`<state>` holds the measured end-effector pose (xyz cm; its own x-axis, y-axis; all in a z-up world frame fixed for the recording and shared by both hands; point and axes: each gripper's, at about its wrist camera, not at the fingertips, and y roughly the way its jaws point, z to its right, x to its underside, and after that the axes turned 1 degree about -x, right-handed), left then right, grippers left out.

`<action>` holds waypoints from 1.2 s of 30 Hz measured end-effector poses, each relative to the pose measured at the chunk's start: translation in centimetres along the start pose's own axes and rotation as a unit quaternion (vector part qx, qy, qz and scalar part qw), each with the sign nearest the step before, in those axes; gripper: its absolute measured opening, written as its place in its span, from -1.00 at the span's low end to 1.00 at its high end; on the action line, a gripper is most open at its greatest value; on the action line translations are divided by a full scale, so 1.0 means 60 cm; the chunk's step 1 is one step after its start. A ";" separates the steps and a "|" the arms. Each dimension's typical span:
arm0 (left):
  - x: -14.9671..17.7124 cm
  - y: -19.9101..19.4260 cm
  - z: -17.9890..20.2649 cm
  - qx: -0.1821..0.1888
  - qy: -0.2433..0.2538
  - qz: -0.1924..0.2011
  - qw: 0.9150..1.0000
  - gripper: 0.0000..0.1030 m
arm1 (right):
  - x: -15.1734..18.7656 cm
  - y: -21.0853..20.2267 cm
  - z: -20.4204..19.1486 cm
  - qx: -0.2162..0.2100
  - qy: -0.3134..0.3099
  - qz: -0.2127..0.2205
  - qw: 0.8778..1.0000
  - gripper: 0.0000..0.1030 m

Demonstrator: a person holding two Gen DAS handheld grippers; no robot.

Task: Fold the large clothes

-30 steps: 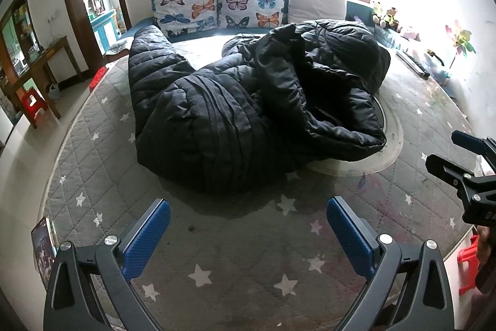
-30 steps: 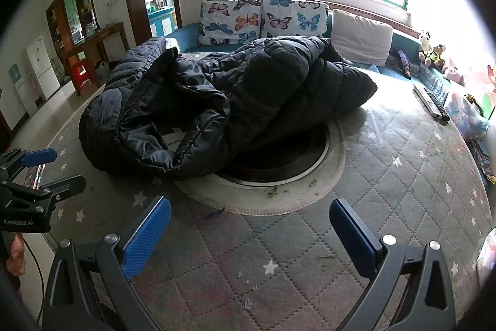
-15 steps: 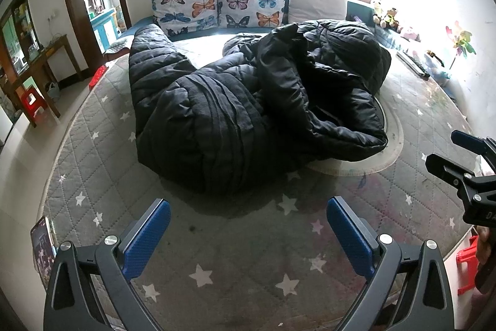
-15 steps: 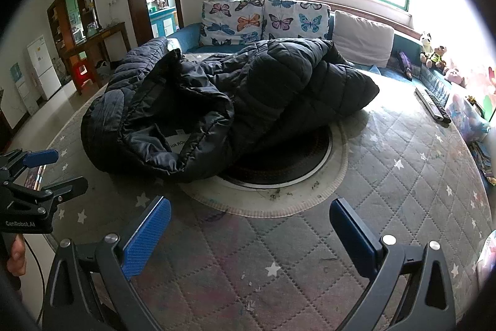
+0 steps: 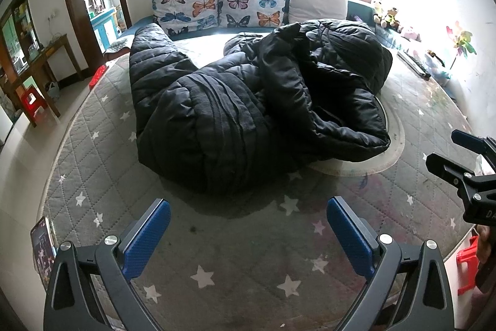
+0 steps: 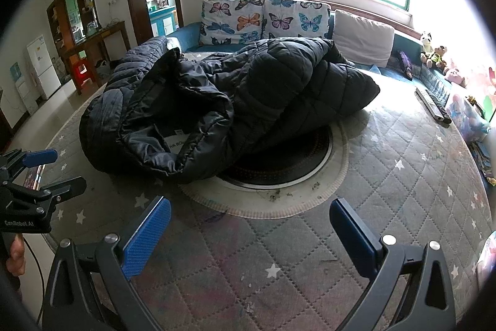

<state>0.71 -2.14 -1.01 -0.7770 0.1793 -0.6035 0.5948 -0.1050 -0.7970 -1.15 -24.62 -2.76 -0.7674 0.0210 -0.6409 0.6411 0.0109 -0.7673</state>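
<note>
We see a bulky black quilted puffer jacket (image 5: 248, 101) lying crumpled on the middle of a round grey star-patterned quilted mat (image 5: 235, 262). Our left gripper (image 5: 248, 233) and right gripper (image 6: 249, 233) hover near the jacket, above the mat's near edge, blue-padded jaws spread wide, holding nothing.

One black puffer jacket (image 5: 248, 101) lies on one round quilted table (image 5: 217, 262). Two grippers — left (image 5: 248, 234) and right (image 6: 249, 234) — each with two blue fingers (image 5: 145, 238). Two butterfly cushions (image 5: 217, 5), one plain cushion (image 5: 317, 5), perhaps four soft toys (image 6: 437, 55) — blurred. Two red stools (image 5: 32, 101).
</note>
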 end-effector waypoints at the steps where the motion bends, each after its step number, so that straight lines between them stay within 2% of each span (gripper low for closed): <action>1: 0.000 0.000 0.000 0.000 0.000 0.000 1.000 1.00 | -0.001 0.000 -0.001 0.001 -0.002 0.000 1.000 1.00; 22: -0.014 0.008 -0.015 0.000 -0.002 -0.001 1.000 1.00 | -0.011 0.009 -0.005 0.001 -0.014 -0.001 1.000 1.00; 30: -0.041 0.006 -0.019 -0.002 0.006 0.007 1.000 1.00 | -0.036 0.015 -0.002 0.000 -0.034 0.000 0.999 1.00; 36: -0.085 0.005 -0.027 0.002 0.008 0.021 1.000 1.00 | -0.076 0.025 0.026 -0.009 -0.031 0.000 0.999 1.00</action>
<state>5.17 -1.49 1.89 -0.7474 0.1902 -0.6366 0.6264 -0.1174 -0.7706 3.31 -26.23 -1.04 -0.7667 -0.0409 -0.6407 0.6401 0.0289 -0.7678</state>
